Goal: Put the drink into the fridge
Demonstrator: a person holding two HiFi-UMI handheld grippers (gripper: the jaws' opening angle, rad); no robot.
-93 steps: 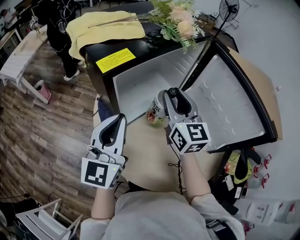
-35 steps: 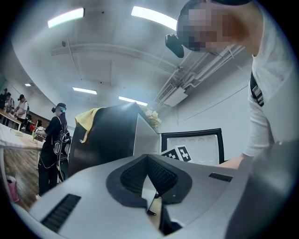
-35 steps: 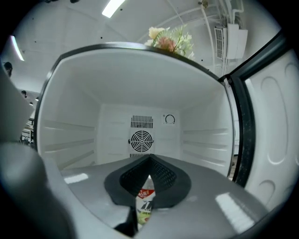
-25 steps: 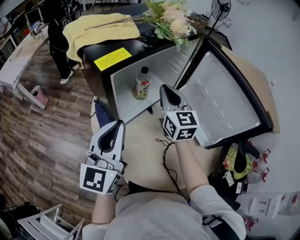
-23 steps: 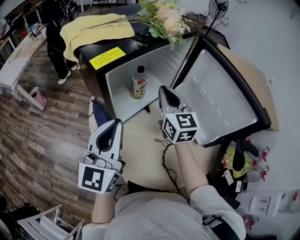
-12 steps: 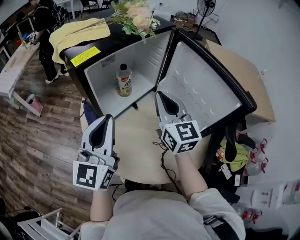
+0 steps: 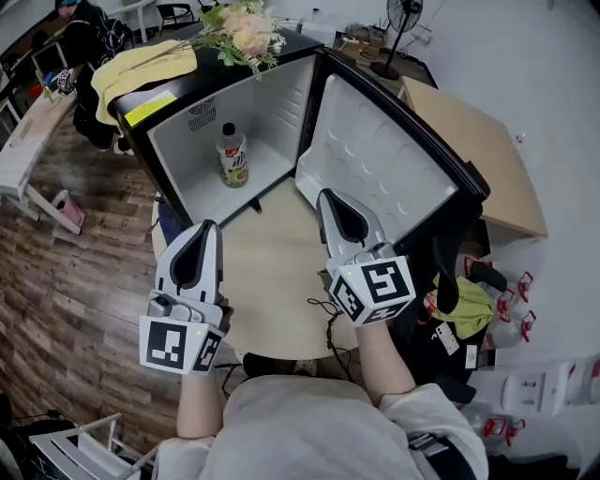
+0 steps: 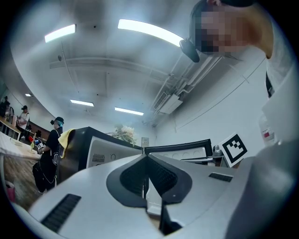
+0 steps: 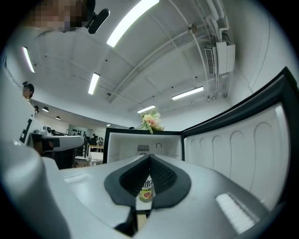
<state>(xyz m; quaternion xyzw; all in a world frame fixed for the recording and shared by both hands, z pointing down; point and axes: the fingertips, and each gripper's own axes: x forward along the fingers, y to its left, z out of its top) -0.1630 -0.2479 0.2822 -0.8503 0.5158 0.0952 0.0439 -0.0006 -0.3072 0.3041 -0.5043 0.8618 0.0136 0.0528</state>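
From the head view, upper centre: drink bottle (image 7: pixel 232 156) upright on the floor of the open fridge (image 7: pixel 178 150), toward the back wall, apart from both side walls. Lower in that frame, left claw (image 7: pixel 207 230) and right claw (image 7: pixel 328 197), each pinched fully shut on nothing, over the round counter (image 7: pixel 272 281) and short of the fridge mouth. Only in this view: flowers (image 7: pixel 239 23) and a yellow towel (image 7: pixel 141 66) on the fridge top, the door (image 7: pixel 394 178) swung wide toward the right, a cardboard box (image 7: pixel 469 141) behind it. In the right claw view, lower centre: the bottle small beyond the closed tips, framed by the fridge opening, with the door liner filling the right side. In the left claw view instead: the fridge's dark outer side at centre left, a person in black (image 8: pixel 49 154) at far left. Bare counter between claw tips and the fridge's front edge. Right claw tip close beside the door's lower edge.
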